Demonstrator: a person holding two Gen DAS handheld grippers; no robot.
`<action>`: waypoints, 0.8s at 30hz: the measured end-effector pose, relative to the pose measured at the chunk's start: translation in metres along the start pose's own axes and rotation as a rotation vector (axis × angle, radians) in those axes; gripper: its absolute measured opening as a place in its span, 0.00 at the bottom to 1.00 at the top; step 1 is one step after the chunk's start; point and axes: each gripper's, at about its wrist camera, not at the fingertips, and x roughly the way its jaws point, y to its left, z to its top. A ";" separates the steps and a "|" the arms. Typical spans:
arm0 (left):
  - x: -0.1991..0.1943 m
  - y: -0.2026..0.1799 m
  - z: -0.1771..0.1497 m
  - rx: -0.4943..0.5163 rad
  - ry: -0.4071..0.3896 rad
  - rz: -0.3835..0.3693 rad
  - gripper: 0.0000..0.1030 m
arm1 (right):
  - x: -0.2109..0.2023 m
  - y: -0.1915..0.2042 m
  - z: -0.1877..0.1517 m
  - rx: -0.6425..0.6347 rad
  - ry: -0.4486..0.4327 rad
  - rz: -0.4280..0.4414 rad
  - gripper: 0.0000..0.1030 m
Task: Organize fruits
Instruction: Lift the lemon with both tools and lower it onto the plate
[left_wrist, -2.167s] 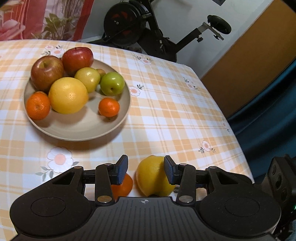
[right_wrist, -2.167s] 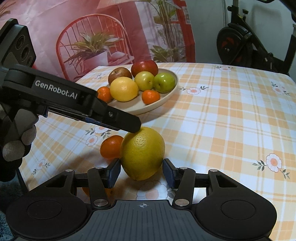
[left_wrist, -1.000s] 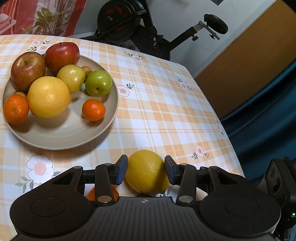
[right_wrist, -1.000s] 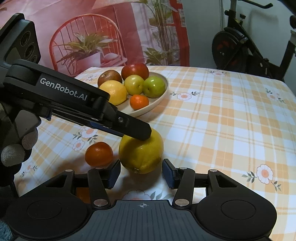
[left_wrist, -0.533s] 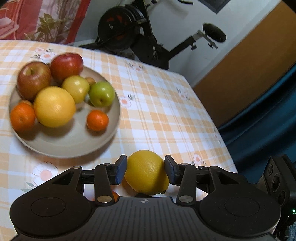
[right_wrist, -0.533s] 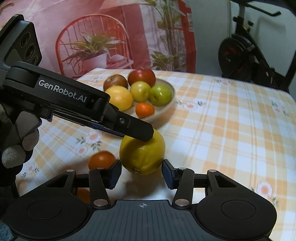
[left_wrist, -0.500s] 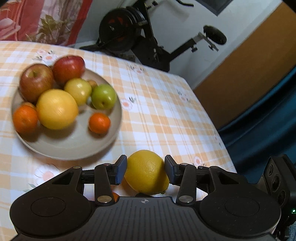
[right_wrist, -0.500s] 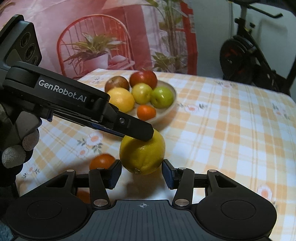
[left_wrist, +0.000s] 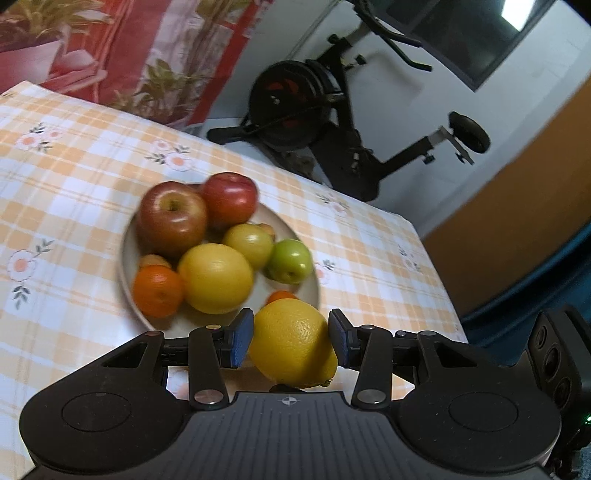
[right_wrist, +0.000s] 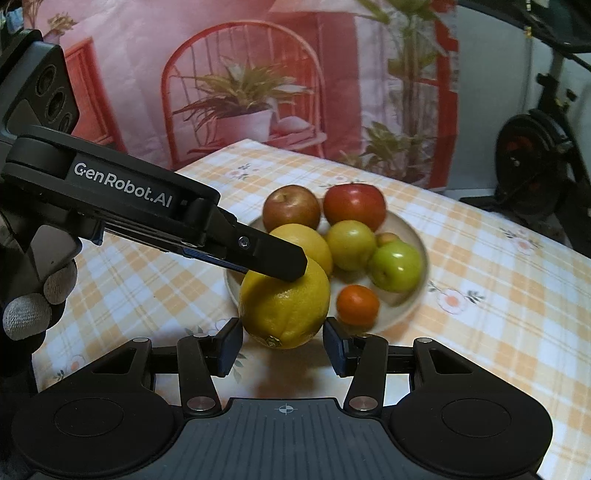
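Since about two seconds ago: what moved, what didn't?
Both grippers, left and right, closed on the yellow citrus, lifted it off the tablecloth and carried it toward the plate. The small orange beside it was left behind. The plate's fruit is unchanged.

Both grippers matte black w/ blue pads, silver pivot screws, ribbed grey base plate. Left gripper (right_wrist: 273, 264) has white "GenRobot.AI" lettering, three round lenses. Hand (right_wrist: 33, 299) in dark glove w/ grey fingertips.
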 end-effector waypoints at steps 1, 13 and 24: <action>0.000 0.002 0.000 -0.005 0.000 0.005 0.45 | 0.004 0.001 0.001 -0.005 0.006 0.004 0.43; 0.001 0.013 0.001 -0.039 -0.005 0.026 0.42 | 0.019 -0.003 0.007 -0.010 0.026 0.010 0.43; -0.015 0.019 -0.002 -0.038 -0.051 0.081 0.42 | 0.008 -0.016 -0.001 0.032 0.002 -0.063 0.44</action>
